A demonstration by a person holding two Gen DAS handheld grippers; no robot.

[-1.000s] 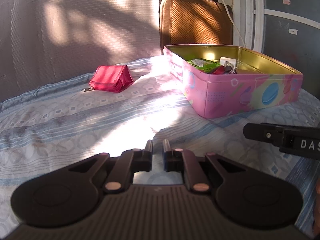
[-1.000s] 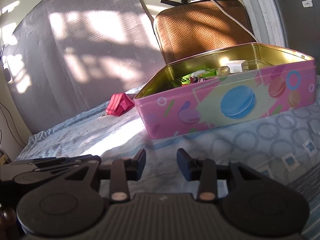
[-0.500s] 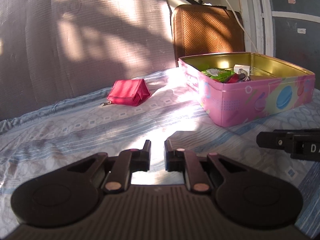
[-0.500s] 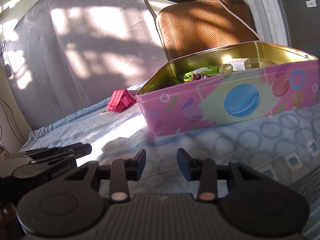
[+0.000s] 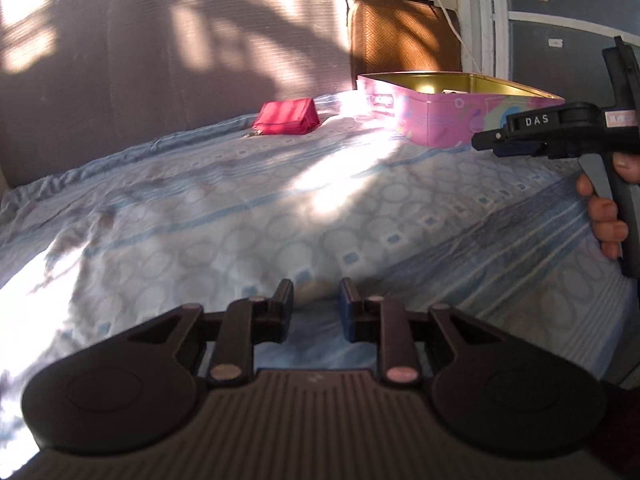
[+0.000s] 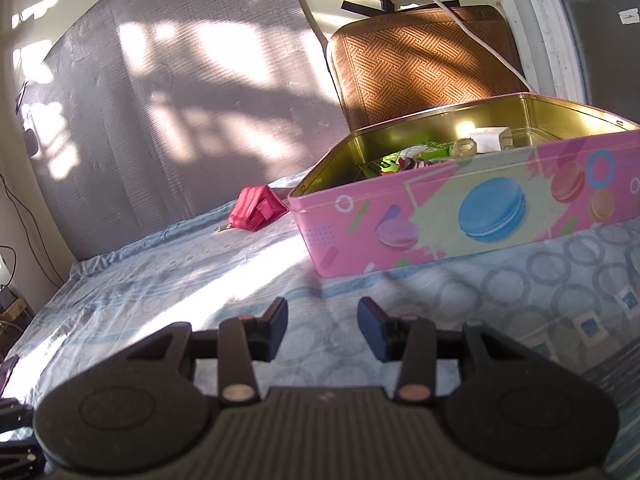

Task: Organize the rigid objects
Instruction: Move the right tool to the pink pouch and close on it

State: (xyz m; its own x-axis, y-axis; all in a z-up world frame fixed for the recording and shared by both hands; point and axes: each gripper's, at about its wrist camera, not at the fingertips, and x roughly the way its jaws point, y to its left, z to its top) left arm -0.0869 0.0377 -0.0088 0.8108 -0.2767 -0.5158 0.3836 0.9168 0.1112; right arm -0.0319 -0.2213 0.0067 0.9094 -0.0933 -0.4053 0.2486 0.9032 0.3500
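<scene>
Meanwhile the left tool point(image 5: 312, 300) hangs low over the blue patterned bed sheet point(image 5: 280, 216), its jaws having just been opening and now a little apart with nothing between them, while the right tool point(image 6: 322, 326) also stands apart and empty just before the pink tin point(image 6: 460, 220). Well ahead of the left tool, a red wallet point(image 5: 286, 117) lies on the sheet just beside the tin's far corner, and inside the open tin rest a white charger point(image 6: 488, 138) and green packets point(image 6: 394, 160). A hand point(image 5: 606, 216) grips the right tool's handle at the left view's edge.
</scene>
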